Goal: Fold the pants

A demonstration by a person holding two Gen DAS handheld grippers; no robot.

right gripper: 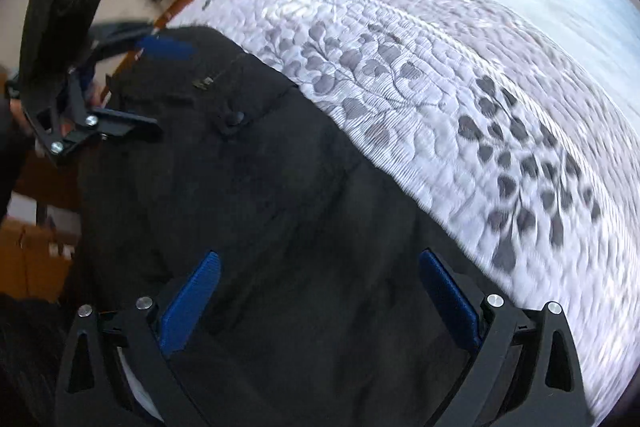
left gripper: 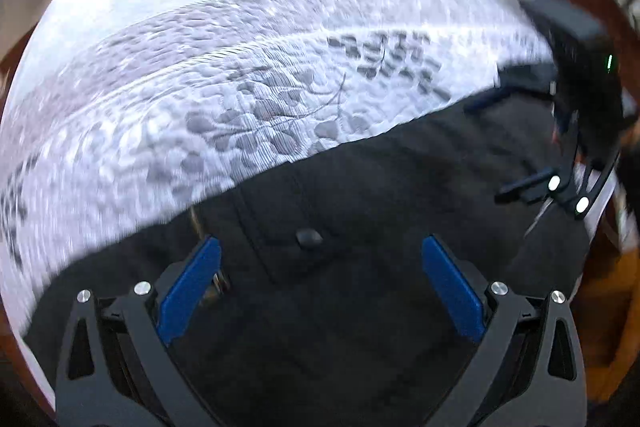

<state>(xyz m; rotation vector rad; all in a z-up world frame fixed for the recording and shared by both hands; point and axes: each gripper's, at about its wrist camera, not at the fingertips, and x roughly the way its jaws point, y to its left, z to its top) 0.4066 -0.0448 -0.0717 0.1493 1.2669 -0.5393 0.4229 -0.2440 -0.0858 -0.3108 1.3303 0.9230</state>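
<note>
Left gripper (left gripper: 320,283) is hovering with blue pads spread wide over the black pants (left gripper: 360,207), which are lying on the leaf-patterned mattress (left gripper: 240,99); a button (left gripper: 309,239) is sitting between the fingers. Right gripper (right gripper: 318,301) is likewise hanging with fingers apart over the pants (right gripper: 260,207); the left gripper is showing at upper left, beside the waistband.

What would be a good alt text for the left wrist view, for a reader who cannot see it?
The open left gripper hovers over black pants with a dark button, which lie on a white mattress quilted with grey leaves. The right gripper, also open, reaches in from the right edge.
</note>
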